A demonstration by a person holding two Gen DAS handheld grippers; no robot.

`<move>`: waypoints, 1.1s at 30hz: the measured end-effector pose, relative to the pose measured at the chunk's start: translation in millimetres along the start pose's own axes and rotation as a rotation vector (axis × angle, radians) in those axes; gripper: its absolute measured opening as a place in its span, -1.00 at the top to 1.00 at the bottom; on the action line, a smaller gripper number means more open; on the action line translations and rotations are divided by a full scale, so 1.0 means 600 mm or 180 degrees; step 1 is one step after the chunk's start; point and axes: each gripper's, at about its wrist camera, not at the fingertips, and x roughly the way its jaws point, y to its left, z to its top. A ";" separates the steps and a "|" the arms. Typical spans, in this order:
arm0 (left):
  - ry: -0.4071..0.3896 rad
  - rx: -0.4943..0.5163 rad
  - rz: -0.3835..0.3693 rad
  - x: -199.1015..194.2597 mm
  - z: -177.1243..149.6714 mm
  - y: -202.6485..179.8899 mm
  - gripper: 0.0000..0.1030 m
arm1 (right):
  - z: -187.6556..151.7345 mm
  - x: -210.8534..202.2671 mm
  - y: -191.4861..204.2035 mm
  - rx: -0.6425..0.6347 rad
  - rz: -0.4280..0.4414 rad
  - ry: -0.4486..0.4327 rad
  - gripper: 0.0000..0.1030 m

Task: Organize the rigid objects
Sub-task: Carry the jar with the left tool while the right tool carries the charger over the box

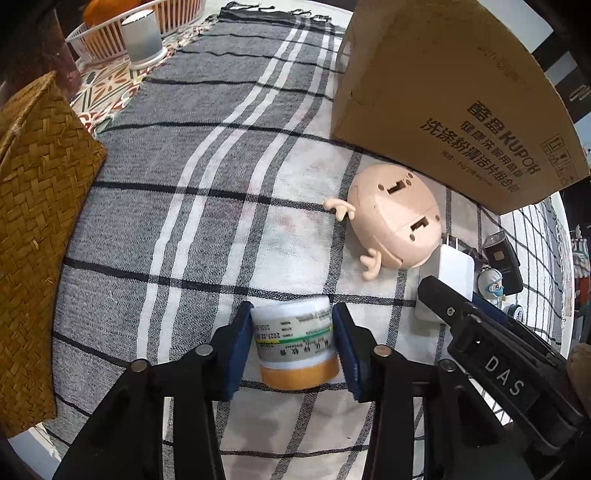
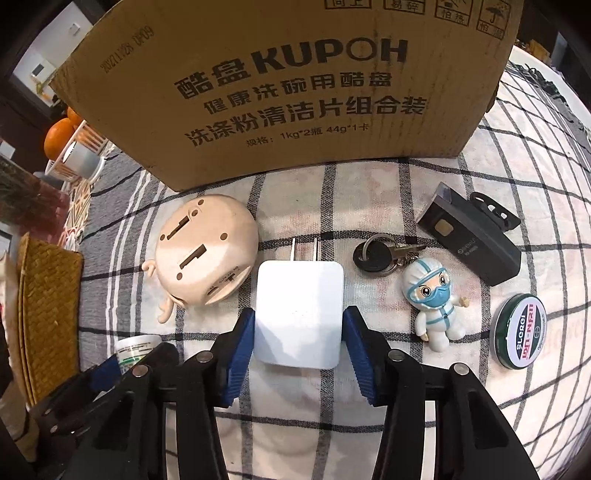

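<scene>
My left gripper has its blue pads on both sides of a small white jar with an orange lid lying on the checked cloth; the pads touch its sides. My right gripper straddles a white plug charger, its pads at the charger's two edges with thin gaps. A beige round toy lies left of the charger and also shows in the left wrist view. Keys, a masked figurine, a black device and a green tin lie to the right.
A KUPOH cardboard box stands behind the objects. A woven basket is at the left. A white slatted basket with oranges and a grey cup sit far back left.
</scene>
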 end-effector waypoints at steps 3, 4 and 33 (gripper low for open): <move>-0.0040 0.0096 0.0004 -0.003 0.002 -0.016 0.19 | 0.000 -0.002 -0.002 -0.0046 0.0048 -0.0009 0.06; -0.0064 0.0115 0.0003 -0.006 0.003 -0.018 0.19 | -0.002 -0.003 -0.007 -0.0039 0.0084 -0.0009 0.06; -0.0726 0.0501 -0.0072 -0.108 0.012 -0.078 0.19 | -0.012 -0.113 -0.060 0.0266 0.0484 -0.0483 0.07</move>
